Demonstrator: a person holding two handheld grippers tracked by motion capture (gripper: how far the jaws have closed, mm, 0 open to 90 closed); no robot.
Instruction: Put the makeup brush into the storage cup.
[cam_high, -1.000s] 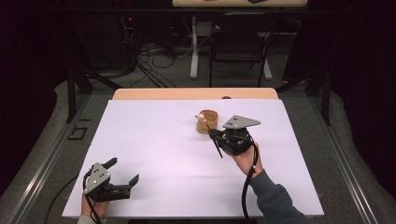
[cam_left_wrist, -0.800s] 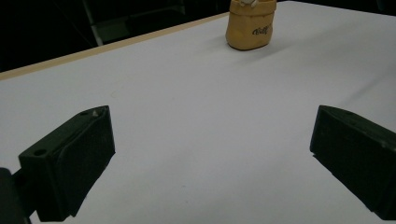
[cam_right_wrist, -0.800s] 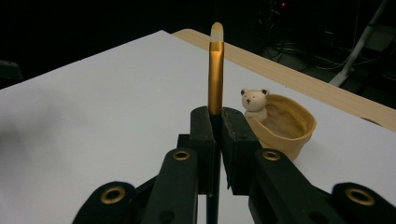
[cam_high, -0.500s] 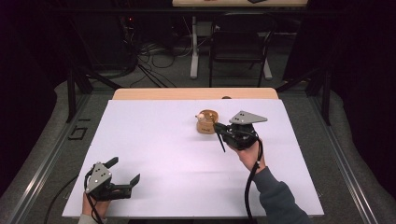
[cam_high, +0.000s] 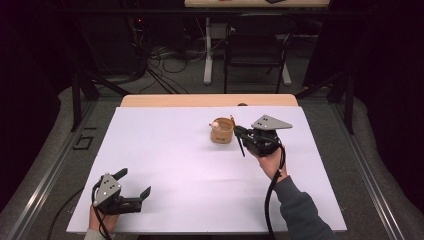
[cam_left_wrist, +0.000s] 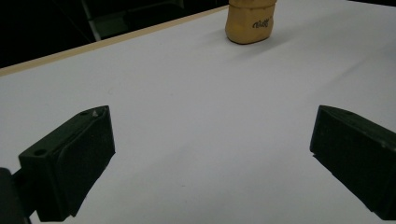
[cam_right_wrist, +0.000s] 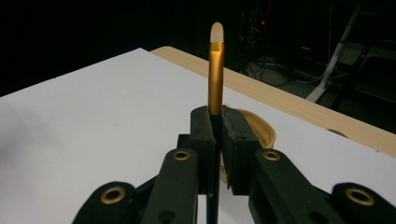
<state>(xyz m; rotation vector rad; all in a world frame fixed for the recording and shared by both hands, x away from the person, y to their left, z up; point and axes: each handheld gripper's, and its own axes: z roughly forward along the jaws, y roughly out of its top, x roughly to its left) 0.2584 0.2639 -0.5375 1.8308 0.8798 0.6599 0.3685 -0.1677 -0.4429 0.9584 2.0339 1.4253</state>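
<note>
Right gripper (cam_right_wrist: 215, 122) clamps pencil (cam_right_wrist: 215, 74), tip seemingly over cup (cam_high: 222, 131).

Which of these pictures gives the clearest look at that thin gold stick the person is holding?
The right gripper view: the gold stick stands close up, clamped between the right gripper jaws, its pale rounded tip clear. In the high view it is a thin dark line beside the tan cup. The left gripper view shows the cup far off.

White sheet (cam_high: 190, 165) covering the desk (cam_high: 210, 100), whose wooden edge is exposed at 12 o'clock. Beyond it, on the dark floor: tangled cables (cam_high: 165, 70) at 11 o'clock, a black chair (cam_high: 255, 50) at 12 o'clock.
</note>
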